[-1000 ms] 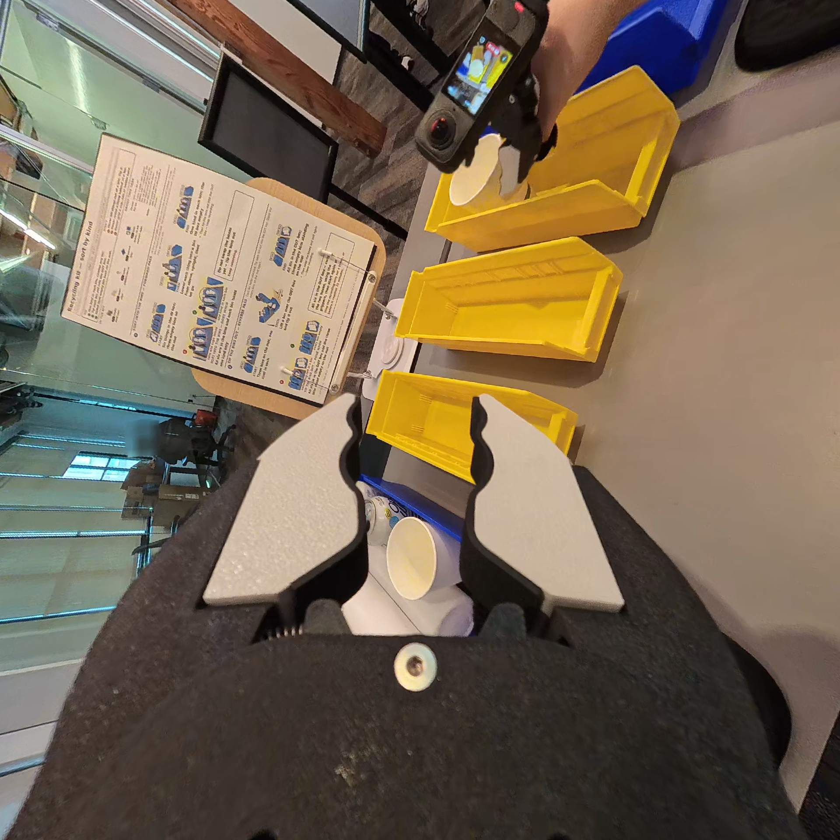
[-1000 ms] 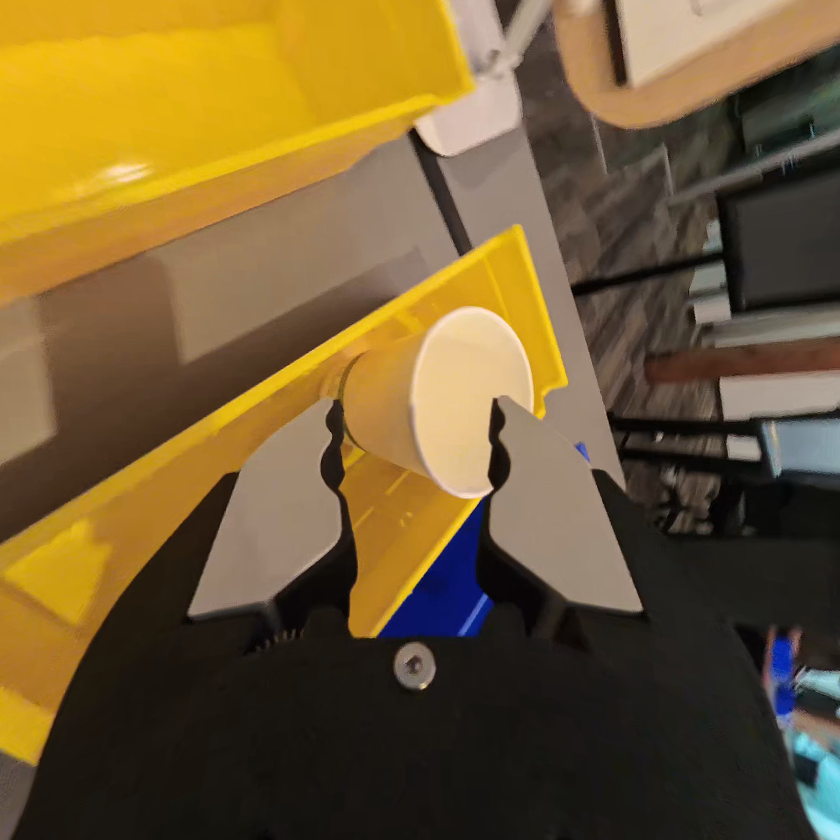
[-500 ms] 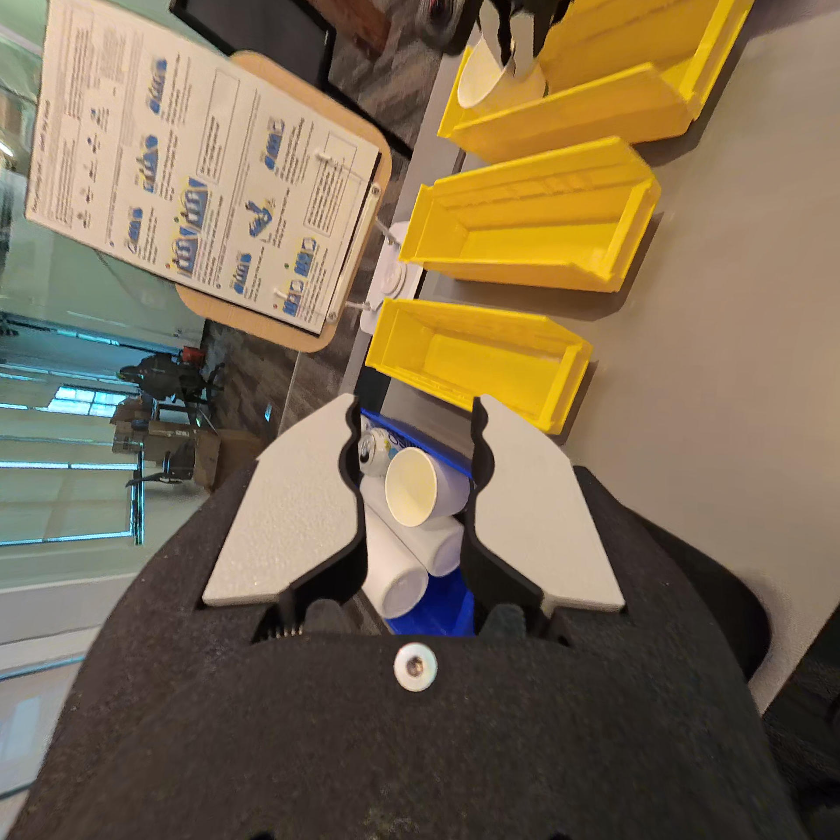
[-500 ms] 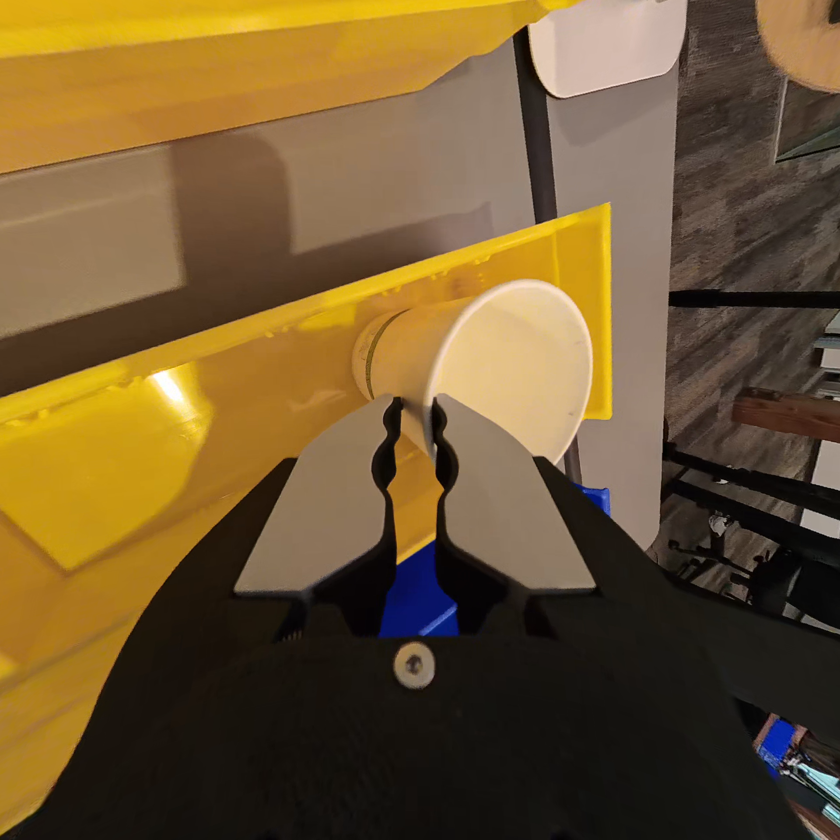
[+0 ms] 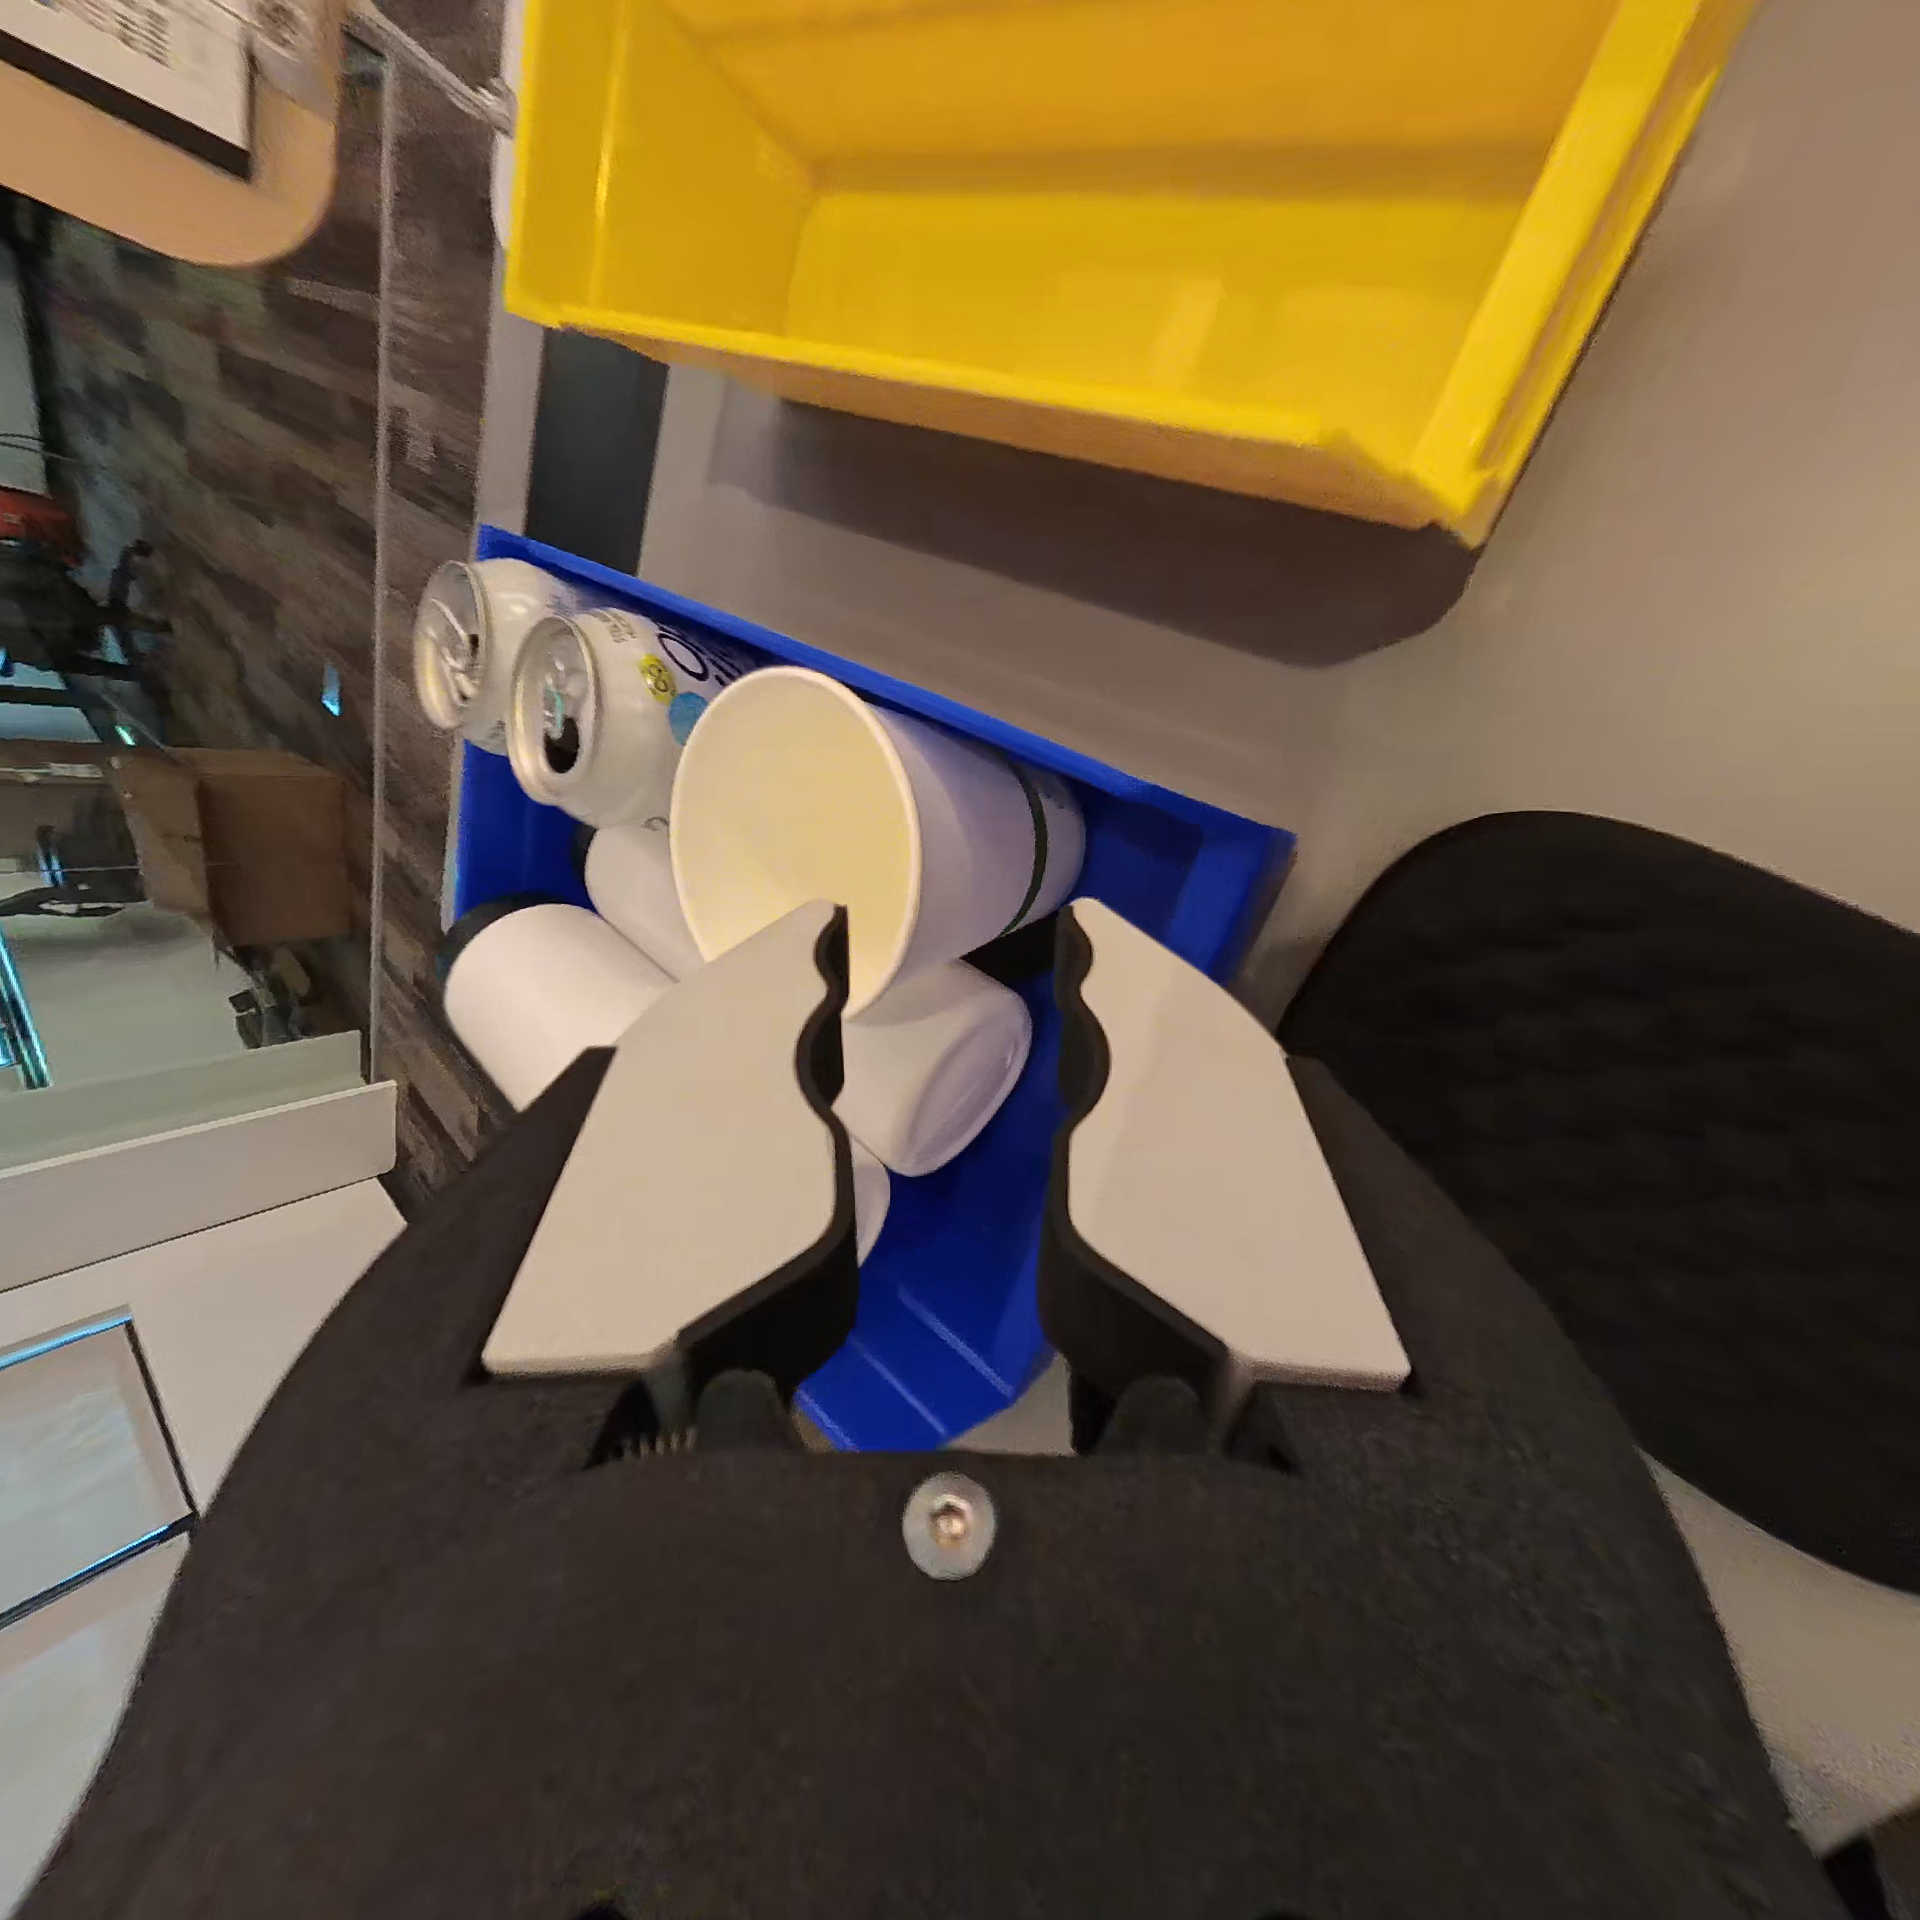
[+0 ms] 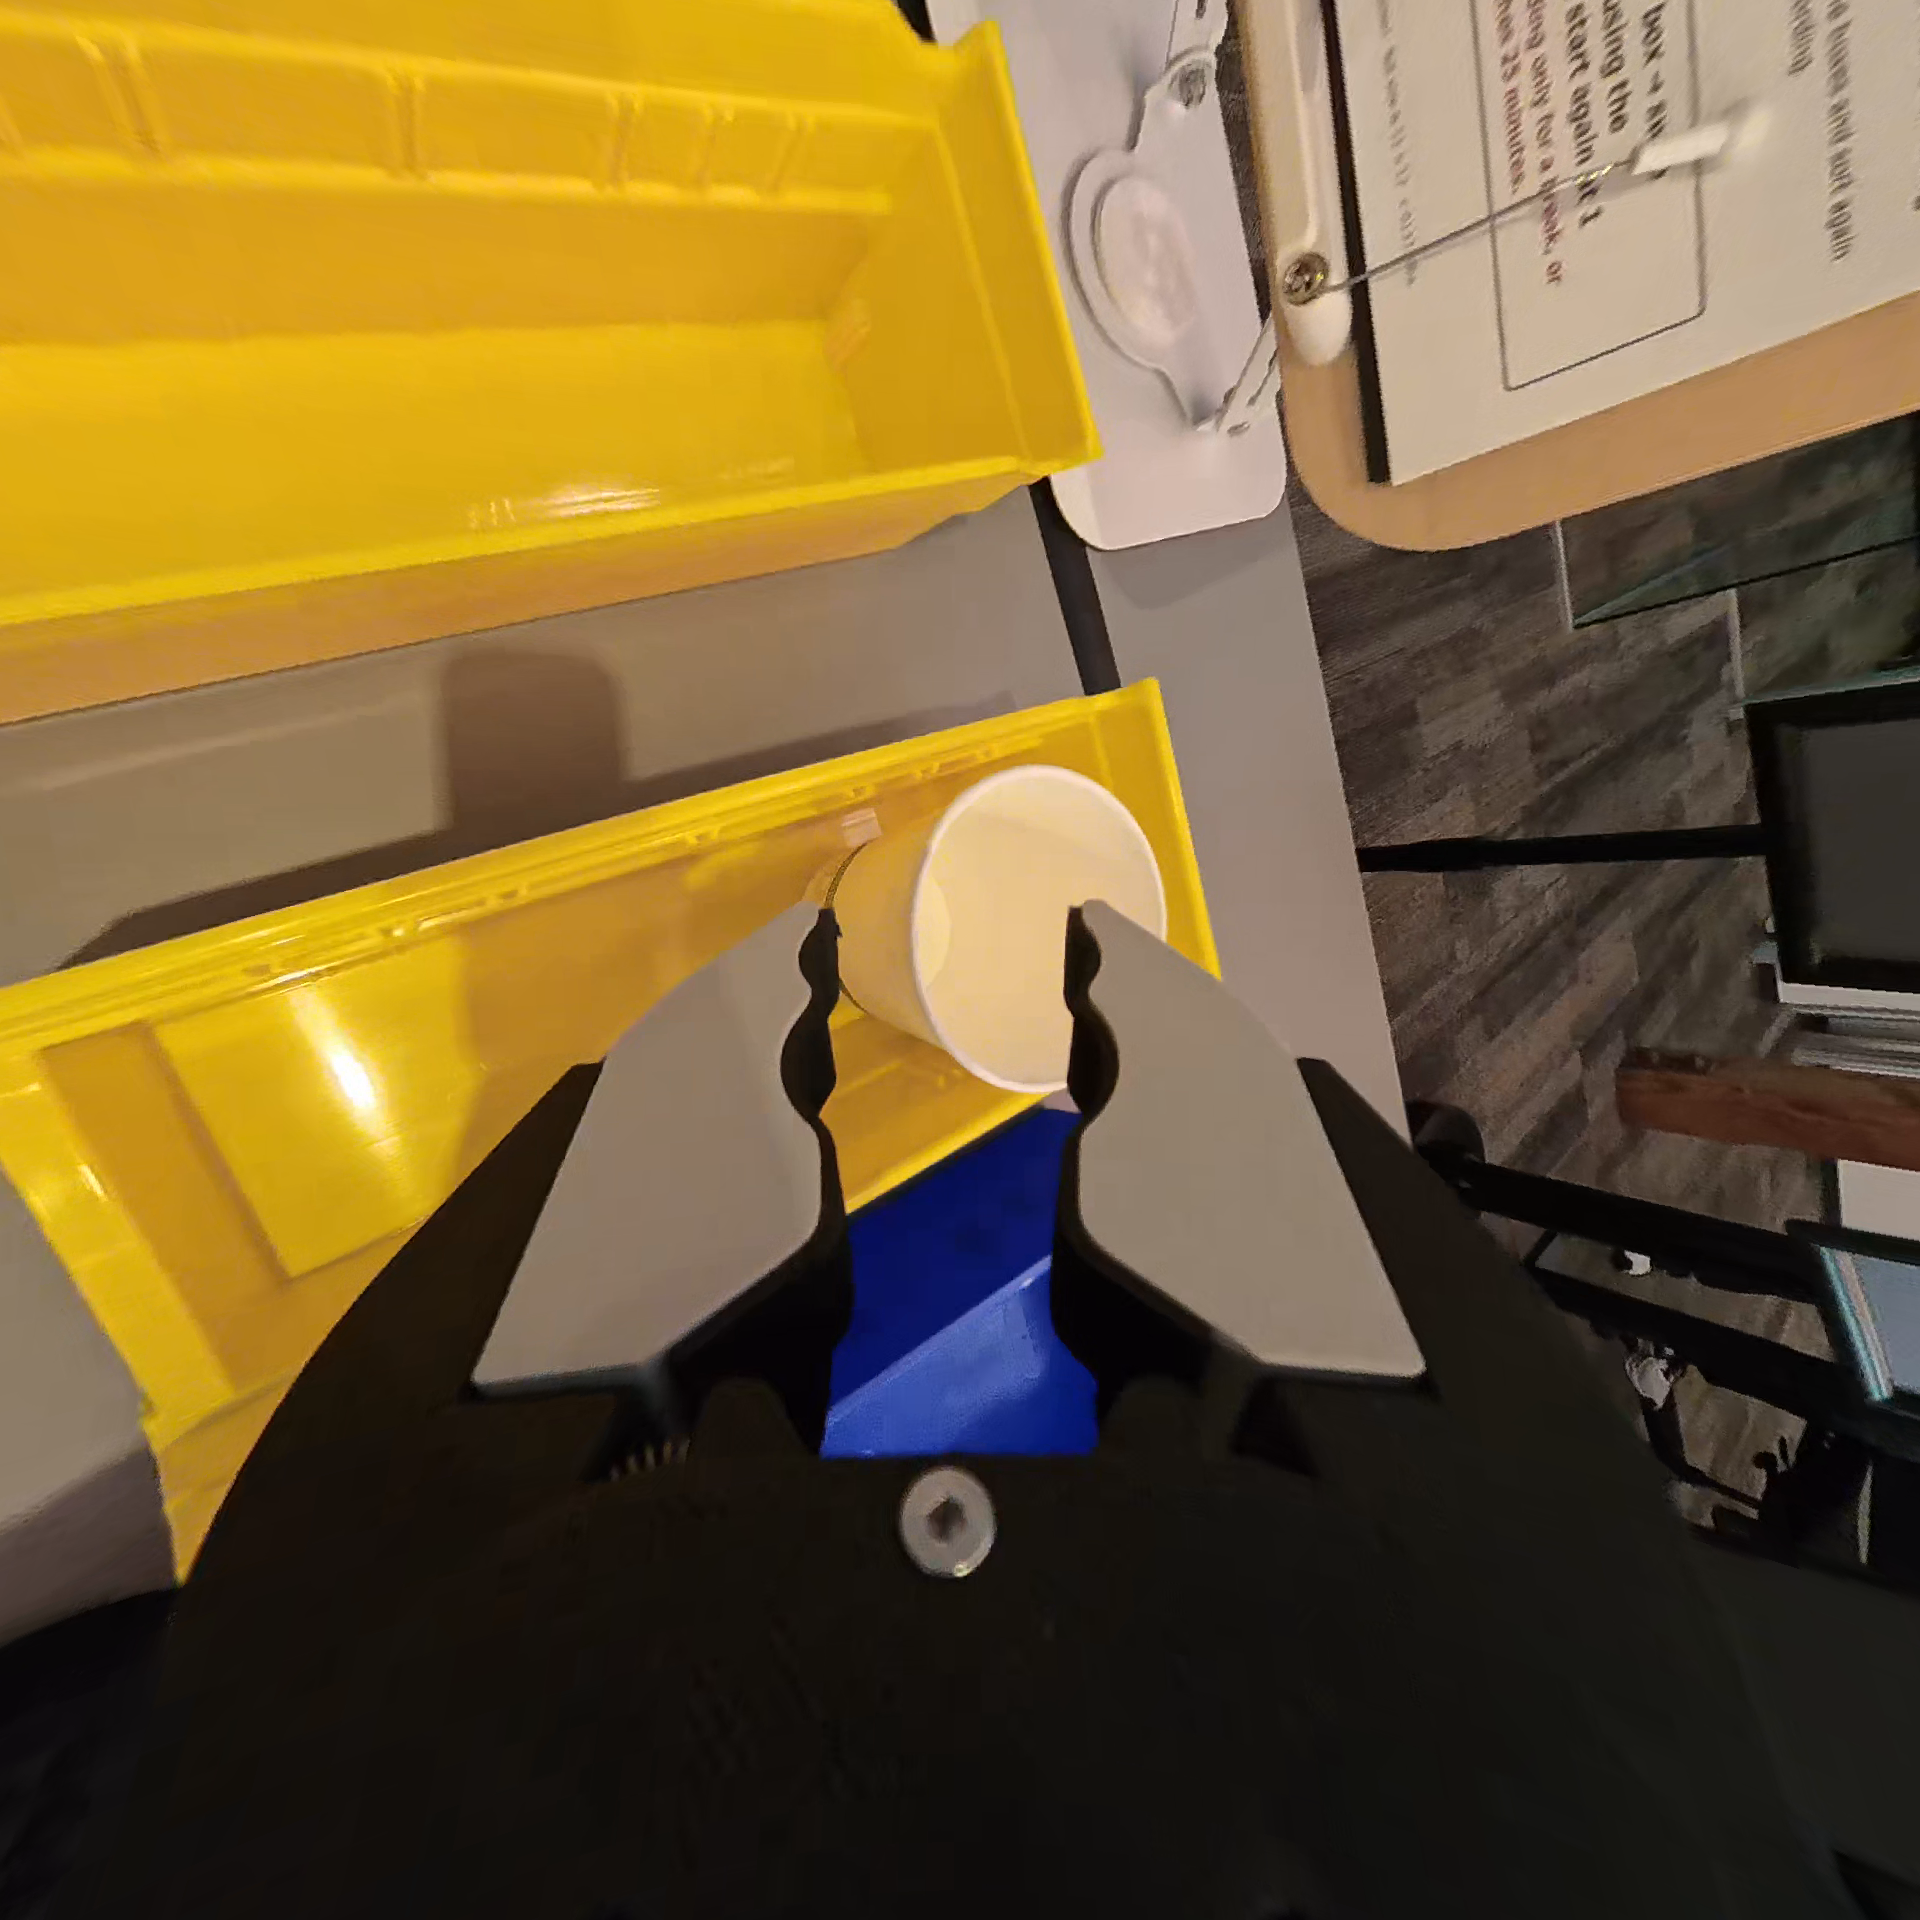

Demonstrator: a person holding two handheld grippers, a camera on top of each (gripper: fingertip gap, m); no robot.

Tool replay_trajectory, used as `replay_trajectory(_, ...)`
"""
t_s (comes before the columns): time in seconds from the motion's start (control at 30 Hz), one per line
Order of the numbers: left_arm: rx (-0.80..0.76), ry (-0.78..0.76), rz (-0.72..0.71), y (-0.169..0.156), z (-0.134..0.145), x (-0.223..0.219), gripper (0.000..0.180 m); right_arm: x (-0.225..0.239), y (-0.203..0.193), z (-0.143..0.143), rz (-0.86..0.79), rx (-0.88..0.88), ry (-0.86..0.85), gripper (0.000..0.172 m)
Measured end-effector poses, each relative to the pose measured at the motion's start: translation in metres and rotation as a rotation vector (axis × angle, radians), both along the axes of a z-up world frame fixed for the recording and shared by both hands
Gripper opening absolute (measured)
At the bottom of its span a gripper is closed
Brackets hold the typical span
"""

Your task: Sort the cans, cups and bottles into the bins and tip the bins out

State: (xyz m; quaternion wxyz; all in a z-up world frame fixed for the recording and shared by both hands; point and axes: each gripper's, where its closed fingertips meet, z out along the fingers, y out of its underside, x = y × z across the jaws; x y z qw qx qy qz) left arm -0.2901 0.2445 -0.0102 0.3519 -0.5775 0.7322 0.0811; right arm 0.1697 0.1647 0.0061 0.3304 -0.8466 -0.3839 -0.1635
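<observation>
Printing shows on the instruction sheet (image 6: 1621, 208) clipped to the wooden board (image 6: 1351, 499) beyond my yellow bins: black lines, some red, and a ruled box. The nearer can (image 5: 613, 717) in the blue bin (image 5: 1174, 862) carries blue lettering and a small yellow round mark, partly hidden by the paper cup (image 5: 831, 821). I spot no other writing.

Left claw (image 5: 948, 914), a black body with two grey, wavy-edged fingers, has its jaws parted and nothing pressed between the pads. Right claw (image 6: 948, 912), of the same build, also has its jaws parted and grips nothing.
</observation>
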Motion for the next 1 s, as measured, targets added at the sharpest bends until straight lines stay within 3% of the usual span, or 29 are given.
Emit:
replay_trajectory(0.13, -0.026, 0.028, -0.011, 0.026, -0.019, 0.009, 0.037, 0.003, -0.011, 0.006, 0.001, 0.006, -0.011, 0.044)
replay_trajectory(0.43, -0.121, 0.073, -0.003, 0.046, -0.043, 0.009, 0.028, 0.021, -0.028, 0.006, -0.024, 0.016, 0.043, 0.046)
replay_trajectory(0.53, -0.169, 0.077, -0.013, 0.044, -0.049, 0.008, 0.009, 0.026, -0.031, 0.004, -0.035, 0.015, 0.061, 0.046)
replay_trajectory(0.63, -0.21, 0.1, -0.013, 0.039, -0.052, 0.004, 0.003, 0.028, -0.036, 0.0, -0.04, 0.014, 0.079, 0.046)
replay_trajectory(0.73, -0.204, 0.1, -0.014, 0.036, -0.037, 0.001, 0.003, 0.026, -0.039, 0.001, -0.038, 0.024, 0.093, 0.048)
replay_trajectory(0.83, -0.154, 0.076, -0.032, 0.028, 0.0, -0.003, 0.003, 0.006, -0.039, 0.018, 0.014, 0.075, 0.118, 0.049)
replay_trajectory(0.93, -0.13, 0.028, -0.106, 0.003, 0.044, 0.008, 0.002, -0.044, -0.043, 0.048, 0.129, 0.128, 0.227, 0.056)
replay_trajectory(1.0, -0.151, -0.017, -0.227, -0.029, 0.069, 0.03, 0.002, -0.095, -0.047, 0.071, 0.257, 0.144, 0.348, 0.06)
